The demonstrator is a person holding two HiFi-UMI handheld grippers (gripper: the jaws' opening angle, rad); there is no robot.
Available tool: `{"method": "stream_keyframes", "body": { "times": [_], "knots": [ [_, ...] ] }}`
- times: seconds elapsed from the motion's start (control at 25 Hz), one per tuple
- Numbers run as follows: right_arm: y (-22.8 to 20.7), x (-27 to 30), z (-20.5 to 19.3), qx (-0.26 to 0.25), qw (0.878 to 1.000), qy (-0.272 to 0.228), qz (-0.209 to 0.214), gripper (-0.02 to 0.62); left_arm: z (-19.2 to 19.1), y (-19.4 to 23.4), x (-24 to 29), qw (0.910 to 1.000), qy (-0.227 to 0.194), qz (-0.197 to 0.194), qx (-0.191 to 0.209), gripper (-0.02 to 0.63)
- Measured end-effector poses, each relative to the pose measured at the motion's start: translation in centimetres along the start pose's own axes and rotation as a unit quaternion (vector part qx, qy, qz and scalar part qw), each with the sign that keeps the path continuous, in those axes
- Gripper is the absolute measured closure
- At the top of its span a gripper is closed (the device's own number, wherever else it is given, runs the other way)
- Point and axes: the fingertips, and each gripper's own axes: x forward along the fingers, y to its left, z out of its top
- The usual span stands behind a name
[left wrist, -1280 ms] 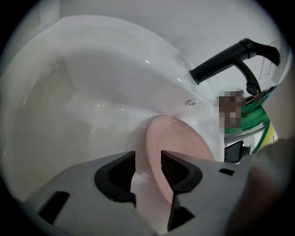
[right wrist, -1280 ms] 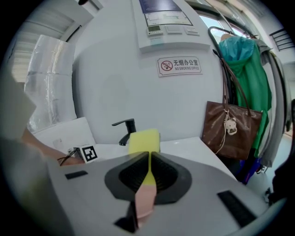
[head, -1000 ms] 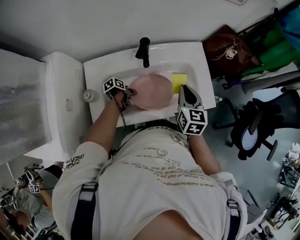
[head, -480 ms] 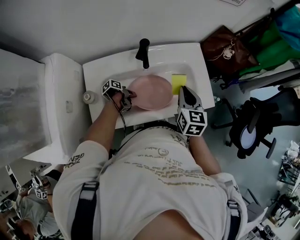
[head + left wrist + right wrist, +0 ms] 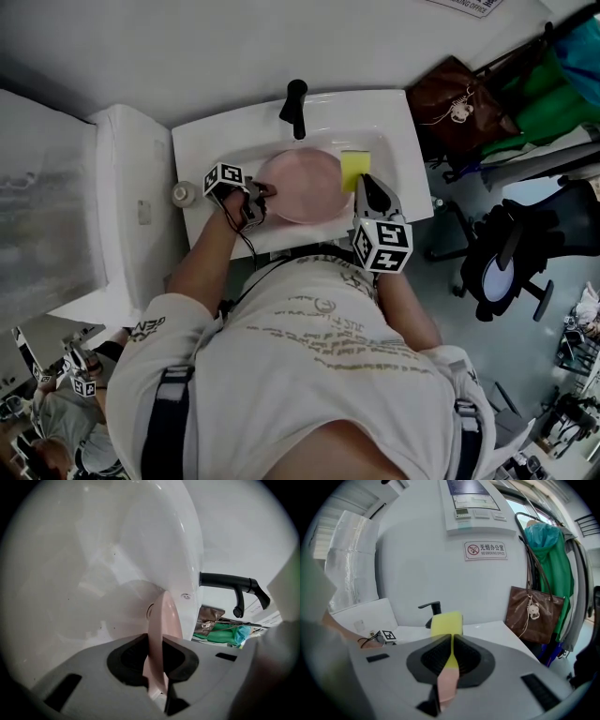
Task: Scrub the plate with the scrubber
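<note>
A white sink sits at upper centre; the pink plate fills most of its basin; the left gripper, jaws just closed on the plate's left rim, blocks the basin's left side; the right gripper, yellow scrubber at its tip, takes the right side; a black faucet overhangs the far edge, with bare deck either side of it; a small bottle stands on the left deck; a white toilet tank walls the frame's left; a brown bag and an office chair crowd the right.
</note>
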Motion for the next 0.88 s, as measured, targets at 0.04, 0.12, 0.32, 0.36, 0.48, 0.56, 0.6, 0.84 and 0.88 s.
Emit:
{"method": "stream_keyframes", "body": {
  "times": [0.04,0.12,0.32,0.36,0.48,0.56,0.6,0.84,0.88],
  "knots": [
    [0.1,0.1,0.0,-0.001,1.0,0.002,0.001,0.558,-0.1,-0.3,-0.2,1.0,-0.004,-0.004,0.005,0.554],
    [0.3,0.5,-0.2,-0.001,1.0,0.012,0.001,0.558,-0.2,-1.1,-0.7,0.9996,-0.014,-0.011,0.021,0.554],
    [0.7,2.1,-1.3,-0.007,0.998,0.065,0.009,0.558,-0.7,-3.0,-1.6,0.9957,-0.041,-0.013,0.082,0.554],
    [0.8,2.5,-1.6,-0.01,0.997,0.081,0.013,0.558,-0.9,-3.3,-1.7,0.9948,-0.044,-0.014,0.09,0.554],
    [1.1,3.8,-2.8,-0.021,0.991,0.128,0.026,0.558,-1.8,-4.0,-2.2,0.9935,-0.05,-0.029,0.098,0.554],
    [1.2,4.7,-3.6,-0.04,0.987,0.154,0.029,0.558,-2.3,-4.4,-2.6,0.9927,-0.055,-0.04,0.1,0.554],
    [1.1,5.1,-4.0,-0.05,0.984,0.167,0.027,0.558,-2.5,-4.6,-2.8,0.9921,-0.059,-0.044,0.102,0.554],
    [0.7,6.7,-5.9,-0.074,0.97,0.233,0.003,0.558,-3.0,-5.6,-3.8,0.988,-0.068,-0.055,0.128,0.554],
    [0.8,6.8,-6.4,-0.077,0.967,0.244,0.003,0.558,-3.0,-5.7,-3.9,0.9875,-0.068,-0.055,0.131,0.554]
  ]
}}
